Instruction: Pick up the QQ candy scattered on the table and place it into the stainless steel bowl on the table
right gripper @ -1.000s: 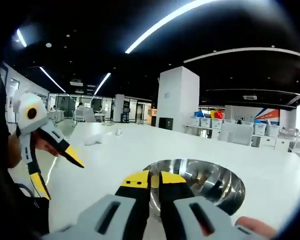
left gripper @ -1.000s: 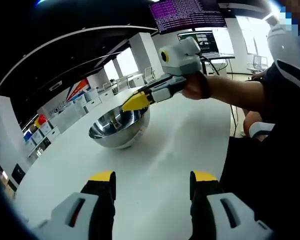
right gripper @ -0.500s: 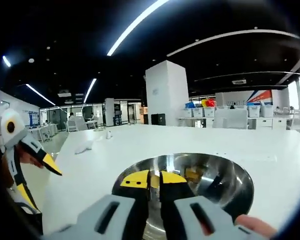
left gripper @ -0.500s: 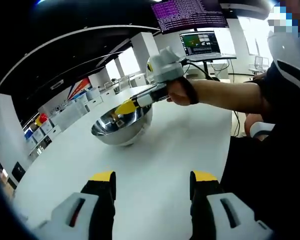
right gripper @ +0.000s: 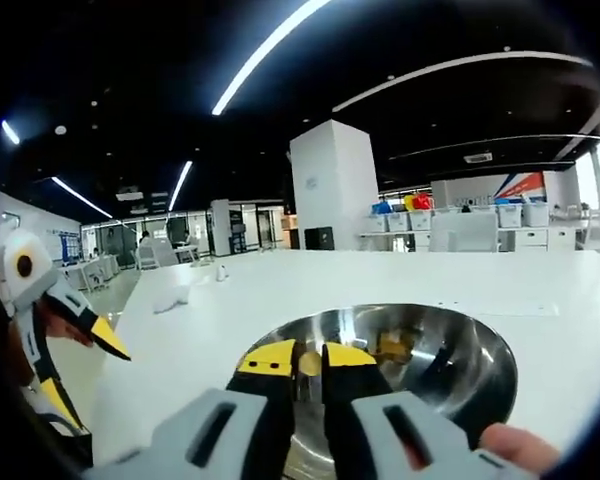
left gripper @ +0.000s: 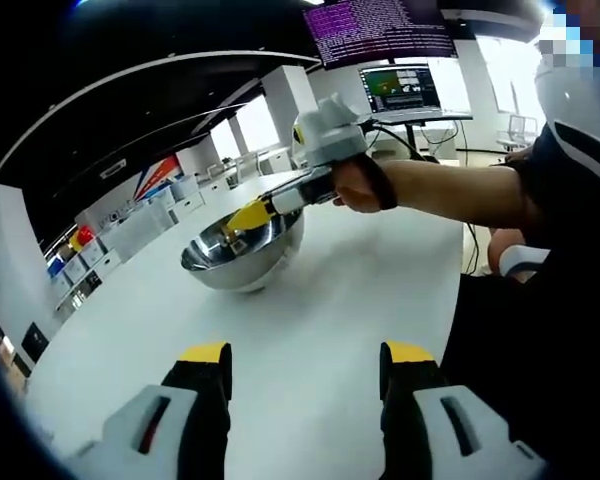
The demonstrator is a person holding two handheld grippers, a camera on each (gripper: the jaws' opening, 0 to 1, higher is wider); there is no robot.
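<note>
The stainless steel bowl stands on the white table, ahead of my left gripper, whose yellow-tipped jaws are open and hold nothing. My right gripper, held in a hand, reaches in from the right with its tip over the bowl's rim. In the right gripper view, the right gripper hangs over the bowl, its jaws nearly together on a small yellowish QQ candy. Another candy piece lies inside the bowl. The left gripper stands open at the left.
The person's forearm and dark clothing fill the right side of the left gripper view. Monitors stand on a desk behind. Small white objects lie far off on the table. A white pillar and storage bins stand beyond.
The right gripper has moved from beside the bowl to over it and lower. Its jaws stand slightly further apart now, the candy still between them. The left gripper has stayed put.
</note>
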